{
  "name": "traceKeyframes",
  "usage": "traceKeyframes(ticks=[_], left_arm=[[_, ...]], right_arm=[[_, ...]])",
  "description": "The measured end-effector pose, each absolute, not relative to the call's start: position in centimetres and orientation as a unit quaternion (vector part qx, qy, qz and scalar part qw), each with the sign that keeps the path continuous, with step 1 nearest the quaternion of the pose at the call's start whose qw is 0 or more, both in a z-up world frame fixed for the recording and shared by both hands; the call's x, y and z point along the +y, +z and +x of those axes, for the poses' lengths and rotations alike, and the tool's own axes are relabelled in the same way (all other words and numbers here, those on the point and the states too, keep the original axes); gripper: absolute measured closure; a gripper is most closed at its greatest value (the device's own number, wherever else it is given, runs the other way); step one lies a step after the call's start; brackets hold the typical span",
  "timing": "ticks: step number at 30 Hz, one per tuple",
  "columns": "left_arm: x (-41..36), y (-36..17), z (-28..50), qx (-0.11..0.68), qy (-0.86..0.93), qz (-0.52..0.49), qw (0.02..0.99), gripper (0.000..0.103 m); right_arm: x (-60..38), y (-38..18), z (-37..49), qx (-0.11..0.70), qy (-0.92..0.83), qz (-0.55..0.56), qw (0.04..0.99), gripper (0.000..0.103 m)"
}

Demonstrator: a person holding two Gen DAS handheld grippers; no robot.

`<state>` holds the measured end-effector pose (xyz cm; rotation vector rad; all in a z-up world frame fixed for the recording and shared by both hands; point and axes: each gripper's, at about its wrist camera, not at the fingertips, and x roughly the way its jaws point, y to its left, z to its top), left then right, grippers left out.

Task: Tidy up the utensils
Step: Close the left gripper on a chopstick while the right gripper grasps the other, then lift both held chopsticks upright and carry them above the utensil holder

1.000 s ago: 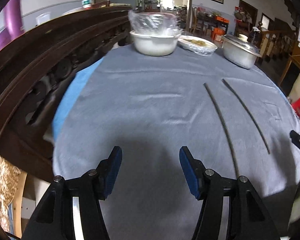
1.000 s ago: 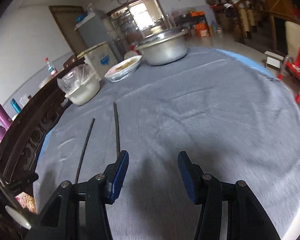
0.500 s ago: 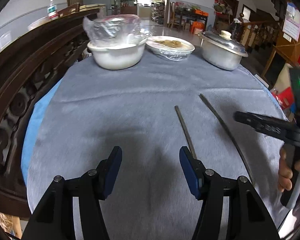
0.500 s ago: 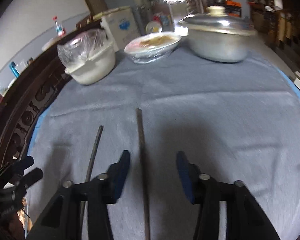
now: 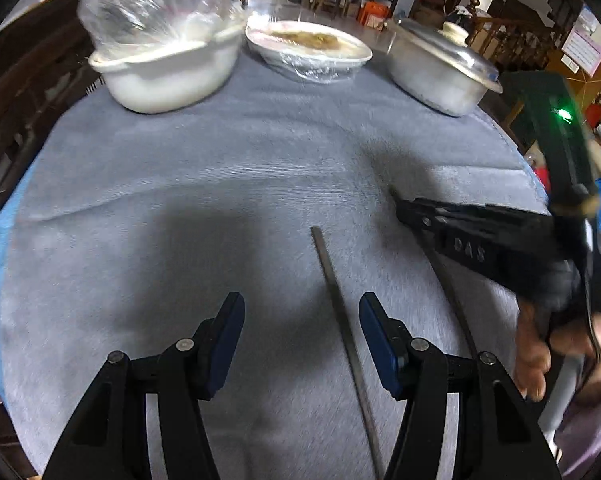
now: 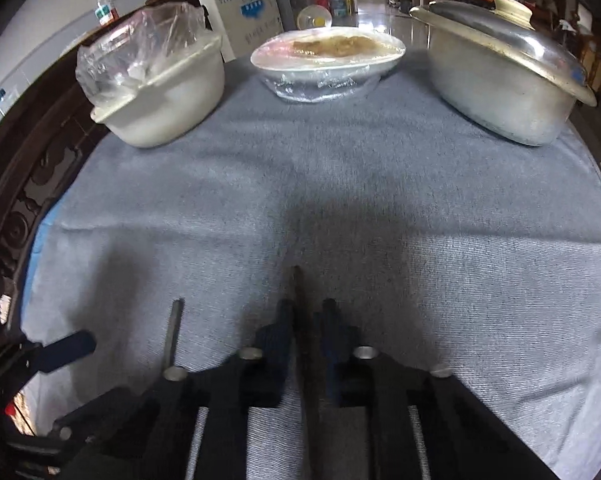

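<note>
Closing now, right gripper point(image 6: 306, 320) jaws pinched on right chopstick point(image 6: 297, 280), open a second ago. Left gripper point(image 5: 300, 344) spread wide, left chopstick point(image 5: 340, 312) lying between its fingers on grey cloth point(image 5: 220, 168), ungripped. Probably one stick secured, other next.

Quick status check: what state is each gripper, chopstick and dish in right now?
Left gripper: open, astride left chopstick, which lies flat.
Right gripper: shut on right chopstick.
White bowl: holds a plastic bag.
Plate: film-wrapped.
Metal pot: lidded.
</note>
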<state>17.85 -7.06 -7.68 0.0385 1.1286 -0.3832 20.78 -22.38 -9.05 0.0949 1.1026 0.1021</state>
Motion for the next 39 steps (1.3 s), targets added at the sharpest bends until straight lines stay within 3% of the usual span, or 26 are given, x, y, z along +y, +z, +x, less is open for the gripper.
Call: traceKeyframes(ticks=[6,8,9,11,17,22,31,39], left_arm=[[-9.1,-8.9,20.2,0.548,-0.187,0.01,0.815,0.047],[-9.3,-9.0,20.3,0.539,-0.178,0.019,0.823,0.066],[-9.5,-9.0,20.3,0.538,-0.177,0.026,0.823,0.068],[-9.9,-8.9,19.9,0.53,-0.177,0.047,0.828,0.094],[-7.8,-7.9,17.9,0.515,-0.163,0.043,0.84,0.098],[-3.6,-4.0,15.2,0.472,-0.142,0.016,0.87,0.098],[3.4,6.0,6.4,0.341,-0.104,-0.014,0.934,0.098],[5.7,9.8,-2.6,0.256,-0.086,-0.04,0.962,0.098]], right_arm=[[-23.9,-9.0,18.9,0.516,0.057,0.044,0.853,0.096],[-24.8,-9.0,18.1,0.516,0.056,0.052,0.853,0.096],[-25.3,-9.0,17.7,0.517,0.057,0.058,0.852,0.096],[-26.3,-8.9,16.7,0.517,0.056,0.074,0.851,0.096],[-29.5,-7.1,12.2,0.481,0.063,0.144,0.863,0.096],[-32.1,-4.1,7.0,0.421,0.046,0.181,0.888,0.096],[-33.9,2.1,-3.2,0.289,0.005,0.197,0.937,0.096],[-32.4,6.2,-11.9,0.195,-0.012,0.189,0.963,0.096]])
